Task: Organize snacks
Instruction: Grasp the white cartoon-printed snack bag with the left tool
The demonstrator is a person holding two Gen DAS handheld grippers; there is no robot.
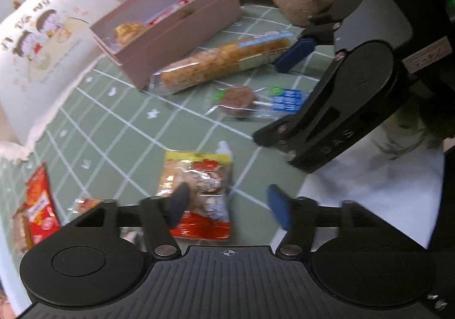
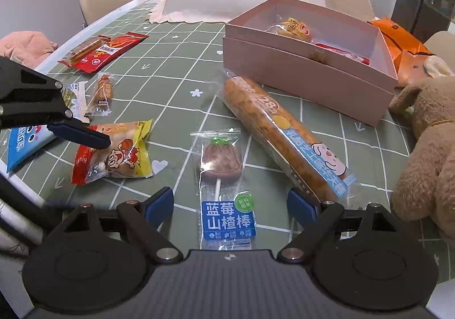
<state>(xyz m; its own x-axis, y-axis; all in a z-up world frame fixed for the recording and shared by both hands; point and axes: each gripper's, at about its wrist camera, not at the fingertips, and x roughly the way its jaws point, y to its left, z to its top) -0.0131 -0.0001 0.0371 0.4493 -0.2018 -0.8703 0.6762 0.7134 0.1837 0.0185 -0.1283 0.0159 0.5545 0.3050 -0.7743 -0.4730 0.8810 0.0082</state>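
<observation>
The left gripper [image 1: 227, 203] hangs over the yellow-and-red snack packet [image 1: 199, 193] with its fingers apart, one blue pad [image 1: 177, 203] already across the packet's left edge and the other well clear at its 3 o'clock side; nothing is clamped yet, so the step in hand looks like the approach for a pick. In the right wrist view that same packet [image 2: 116, 152] lies at about 9 o'clock on the green checked tablecloth [image 2: 176, 68], with the left tool's finger reaching over it. The right gripper [image 2: 230, 203] is likewise spread wide, straddling the blue label end of the blueberry hawthorn lollipop [image 2: 220, 174], which lies flat in its clear wrapper. At 1 o'clock from it sits the long biscuit tube [image 2: 281, 134], its far end just beside the open pink box [image 2: 307, 77], which already holds a few wrapped snacks. Red packets [image 2: 105, 53] lie well apart at 10 o'clock. The next move probably calls for lowering and centring each pair of fingers on its packet before closing, since thin crinkly film can slip out of an off-centre pinch, then carrying toward the box.
</observation>
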